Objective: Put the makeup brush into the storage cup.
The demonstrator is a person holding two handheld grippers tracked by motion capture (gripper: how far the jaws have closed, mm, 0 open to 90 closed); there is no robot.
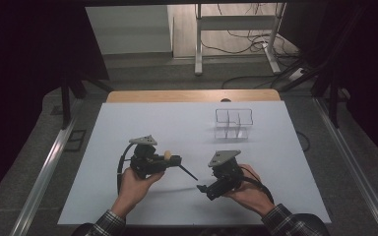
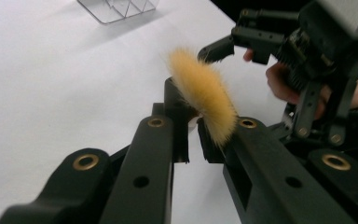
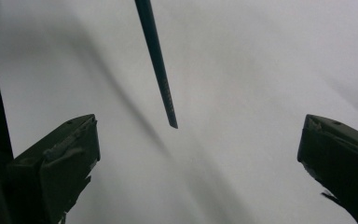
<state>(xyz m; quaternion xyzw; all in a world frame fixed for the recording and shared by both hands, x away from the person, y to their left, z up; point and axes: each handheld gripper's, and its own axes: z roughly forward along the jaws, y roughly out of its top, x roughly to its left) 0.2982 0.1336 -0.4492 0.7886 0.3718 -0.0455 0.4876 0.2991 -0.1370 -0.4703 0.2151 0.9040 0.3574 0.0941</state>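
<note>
A person seated at a white-covered surface (image 1: 128,196) holds a black two-jaw gripper in each hand. The left gripper (image 2: 193,140) has its jaws clamped narrow on a makeup brush with a fluffy orange-tan bristle head and a slim dark handle (image 2: 205,95); the grip falls just below the bristles, which fan out above the jaws in the left gripper view. In the high view the left gripper (image 1: 174,159) sits left of centre, the tan head showing at its jaws and the handle (image 1: 188,172) slanting down and to the right, off the surface, its tip pointing toward the right gripper (image 1: 203,189). That gripper, just right of the tip, has its jaws spread wide with nothing between them. In the right gripper view the handle's tapered end (image 3: 161,74) hangs in from the top, midway between the two parted jaws and touching neither. Farther back on the surface, well apart from both hands, stands a clear plastic divided organiser (image 1: 234,123)
</note>
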